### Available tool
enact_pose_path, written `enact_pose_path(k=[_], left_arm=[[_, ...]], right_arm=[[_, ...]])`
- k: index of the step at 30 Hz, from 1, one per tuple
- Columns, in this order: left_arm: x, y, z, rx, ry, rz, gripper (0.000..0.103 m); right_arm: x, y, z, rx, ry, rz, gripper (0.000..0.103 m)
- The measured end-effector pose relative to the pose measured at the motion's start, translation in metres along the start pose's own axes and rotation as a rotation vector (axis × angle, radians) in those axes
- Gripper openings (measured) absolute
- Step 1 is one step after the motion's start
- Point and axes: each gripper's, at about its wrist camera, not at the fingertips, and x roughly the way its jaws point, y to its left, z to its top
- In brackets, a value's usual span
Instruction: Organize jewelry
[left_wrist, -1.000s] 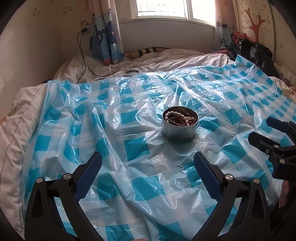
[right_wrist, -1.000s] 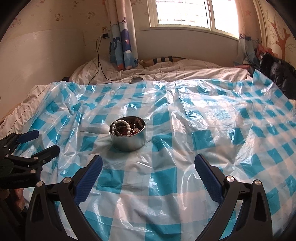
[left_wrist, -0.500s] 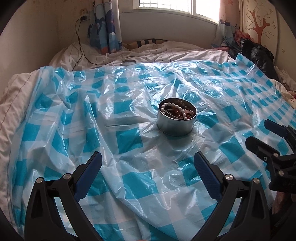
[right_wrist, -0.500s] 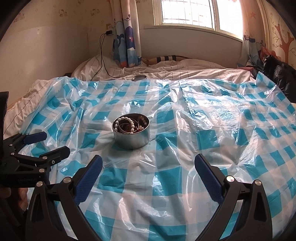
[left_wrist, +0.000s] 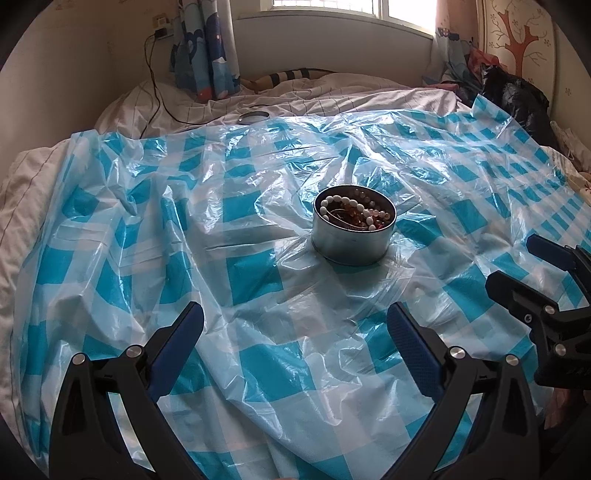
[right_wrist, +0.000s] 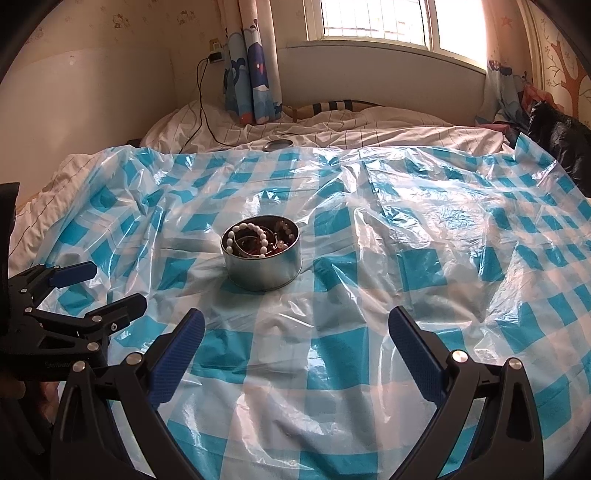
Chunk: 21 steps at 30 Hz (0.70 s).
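A round metal tin stands on the blue-and-white checked plastic sheet; it also shows in the right wrist view. It holds a white bead bracelet, amber beads and other tangled jewelry. My left gripper is open and empty, short of the tin and a little left of it. My right gripper is open and empty, short of the tin and to its right. Each gripper shows in the other's view, the right one and the left one.
The sheet covers a bed with white striped bedding. A round metal lid lies past the sheet's far edge. A charger cable hangs at the back left. A black bag sits at the right.
Both grippers have moved forward toward the tin, which now looks closer in both views. Both stay open and empty.
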Motion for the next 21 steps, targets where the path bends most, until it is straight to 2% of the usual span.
enact_pose_path(k=[21], left_arm=[[0.017,-0.007,0.0,-0.002,0.035,-0.018,0.095]], right_arm=[[0.017,-0.006,-0.002,0.017,0.036,-0.024,0.096]])
